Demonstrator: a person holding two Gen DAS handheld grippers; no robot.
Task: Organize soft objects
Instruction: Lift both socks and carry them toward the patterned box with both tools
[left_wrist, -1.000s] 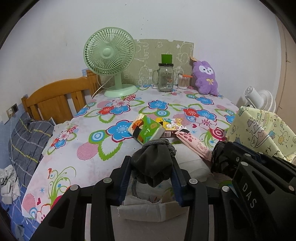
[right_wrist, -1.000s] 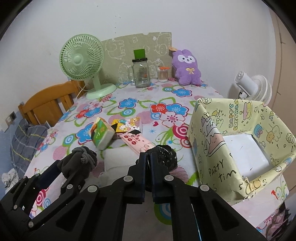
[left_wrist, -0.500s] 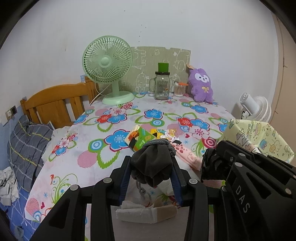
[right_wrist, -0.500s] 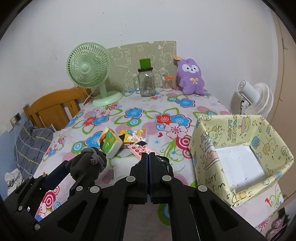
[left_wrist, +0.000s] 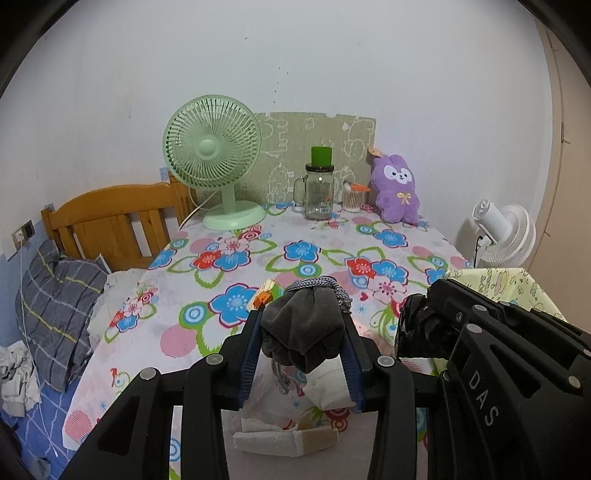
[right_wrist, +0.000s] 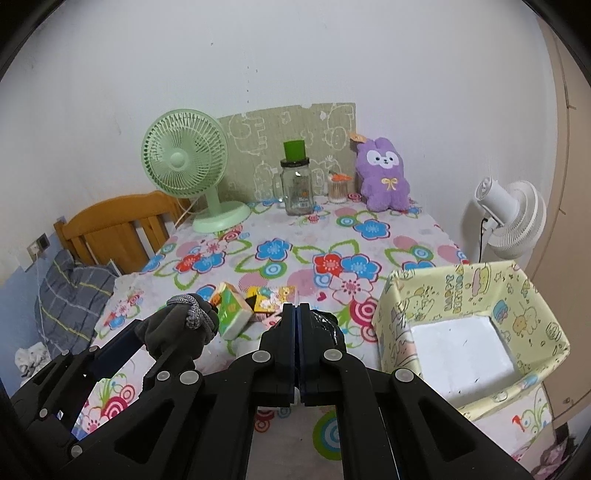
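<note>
Two tools held up over the near edge of the counter, each gripping a soft bundle.

The left tool (left_wrist: 301, 334) points level toward the far wall, its fingers clamped on the sides of one grey sock (left_wrist: 301, 328) with a knitted cuff on top; the sock bulges between them and a loose end hangs down, so its long axis is roughly upright. The right tool (right_wrist: 299, 325) sits just beside it, fingers pressed nearly together, pinching one black bundle (right_wrist: 327, 326) that bunches at the tips; its long axis cannot be told. On the flowered counter (right_wrist: 280, 254) lie one green pack (right_wrist: 232, 310) and one yellow pack (right_wrist: 271, 297), touching. One yellow box (right_wrist: 469, 295) stands open at the right. At the back: one green fan (left_wrist: 214, 166), one jar (left_wrist: 318, 194), one purple plush (left_wrist: 397, 192).
</note>
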